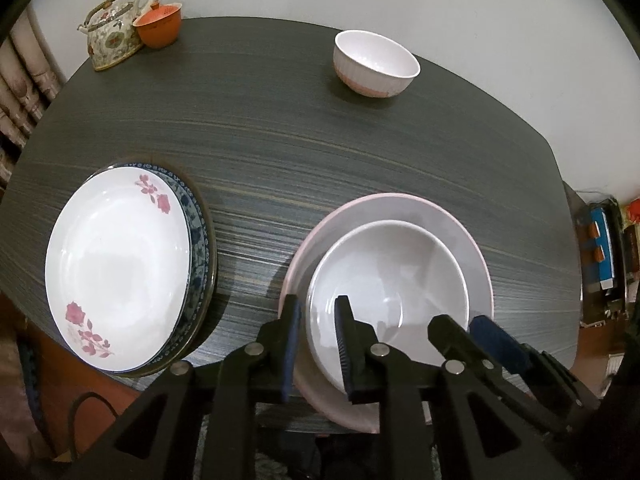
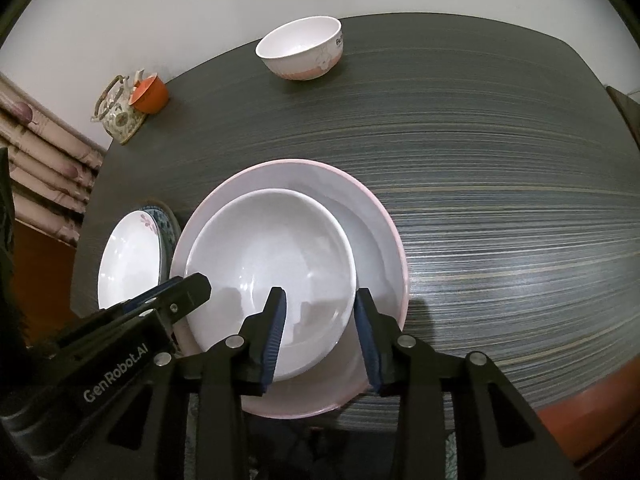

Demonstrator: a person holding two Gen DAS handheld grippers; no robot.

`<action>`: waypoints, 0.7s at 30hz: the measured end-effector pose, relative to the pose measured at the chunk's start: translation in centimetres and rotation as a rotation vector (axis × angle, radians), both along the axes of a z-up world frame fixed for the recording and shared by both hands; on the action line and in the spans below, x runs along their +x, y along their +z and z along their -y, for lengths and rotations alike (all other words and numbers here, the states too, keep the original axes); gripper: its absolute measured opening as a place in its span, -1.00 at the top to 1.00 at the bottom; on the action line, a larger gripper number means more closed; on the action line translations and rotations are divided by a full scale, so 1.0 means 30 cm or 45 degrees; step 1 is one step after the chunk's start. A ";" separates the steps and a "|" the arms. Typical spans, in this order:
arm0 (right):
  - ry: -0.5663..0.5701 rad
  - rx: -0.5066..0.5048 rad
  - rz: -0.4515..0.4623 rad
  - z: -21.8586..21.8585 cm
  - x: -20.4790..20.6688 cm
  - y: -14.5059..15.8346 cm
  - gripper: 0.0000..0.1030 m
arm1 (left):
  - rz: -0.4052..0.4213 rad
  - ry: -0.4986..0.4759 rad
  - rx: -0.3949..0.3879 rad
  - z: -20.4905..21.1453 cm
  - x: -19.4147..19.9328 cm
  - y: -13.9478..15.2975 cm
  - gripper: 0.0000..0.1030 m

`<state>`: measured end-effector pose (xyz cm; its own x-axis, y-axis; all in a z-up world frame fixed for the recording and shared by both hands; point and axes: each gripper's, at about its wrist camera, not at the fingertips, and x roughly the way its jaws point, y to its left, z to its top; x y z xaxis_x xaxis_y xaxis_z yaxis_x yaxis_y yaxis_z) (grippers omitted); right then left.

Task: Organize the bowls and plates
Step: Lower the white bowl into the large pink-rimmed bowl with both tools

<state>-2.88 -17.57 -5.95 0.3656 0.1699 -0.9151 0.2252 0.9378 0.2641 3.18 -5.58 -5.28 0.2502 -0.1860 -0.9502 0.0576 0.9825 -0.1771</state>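
A white bowl [image 1: 386, 280] [image 2: 272, 268] sits inside a wider pink-rimmed bowl [image 1: 460, 232] [image 2: 372, 216] at the table's near edge. My left gripper [image 1: 320, 344] is open, its fingers straddling the white bowl's left rim. My right gripper [image 2: 320, 328] is open, straddling the white bowl's right rim; it also shows in the left wrist view [image 1: 472, 332]. A white plate with pink flowers [image 1: 116, 264] [image 2: 128, 260] lies on a blue patterned plate [image 1: 200, 232] at the left. A small pink-and-white bowl [image 1: 374, 62] [image 2: 302, 46] stands alone at the far side.
A flowered teapot [image 1: 112, 32] [image 2: 118, 112] and an orange cup [image 1: 158, 26] [image 2: 150, 92] stand at the far left corner of the dark striped table [image 1: 280, 140] [image 2: 500, 200]. A wall runs behind the table.
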 end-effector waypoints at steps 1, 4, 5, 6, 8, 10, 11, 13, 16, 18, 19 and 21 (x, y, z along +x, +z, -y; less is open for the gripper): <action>-0.002 -0.003 0.004 0.001 0.000 0.003 0.31 | 0.001 -0.003 -0.004 0.001 0.001 0.001 0.59; -0.025 -0.038 0.020 0.011 -0.005 0.019 0.18 | 0.007 -0.008 -0.001 0.005 0.001 0.005 0.57; -0.029 -0.029 0.029 0.017 -0.006 0.024 0.18 | 0.010 -0.011 -0.001 0.006 0.001 0.006 0.55; -0.034 -0.020 0.030 0.023 -0.006 0.025 0.18 | 0.012 -0.012 -0.003 0.006 0.001 0.008 0.54; -0.038 -0.013 0.037 0.028 -0.006 0.027 0.18 | 0.026 -0.018 -0.004 0.003 0.002 0.015 0.51; -0.043 -0.003 0.037 0.032 -0.004 0.027 0.17 | 0.040 -0.023 -0.001 0.002 0.002 0.026 0.45; -0.047 0.002 0.038 0.036 -0.005 0.028 0.17 | 0.055 -0.022 0.013 0.001 0.002 0.035 0.34; -0.053 0.010 0.045 0.041 -0.005 0.034 0.14 | 0.091 -0.019 0.027 -0.006 0.003 0.053 0.20; -0.058 0.011 0.060 0.047 -0.005 0.048 0.12 | 0.110 -0.015 0.024 -0.010 0.008 0.068 0.17; -0.064 0.031 0.068 0.057 -0.005 0.056 0.07 | 0.125 -0.019 0.046 -0.009 0.014 0.076 0.16; -0.065 0.038 0.072 0.060 -0.004 0.059 0.03 | 0.131 -0.022 0.052 -0.009 0.018 0.079 0.15; -0.065 0.022 0.082 0.061 -0.002 0.069 -0.09 | 0.137 -0.018 0.065 -0.015 0.030 0.083 0.15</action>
<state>-2.95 -19.39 -3.87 0.4323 0.1653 -0.8865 0.2542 0.9208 0.2957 4.07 -5.12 -2.79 0.3489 -0.1424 -0.9263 0.0871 0.9890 -0.1193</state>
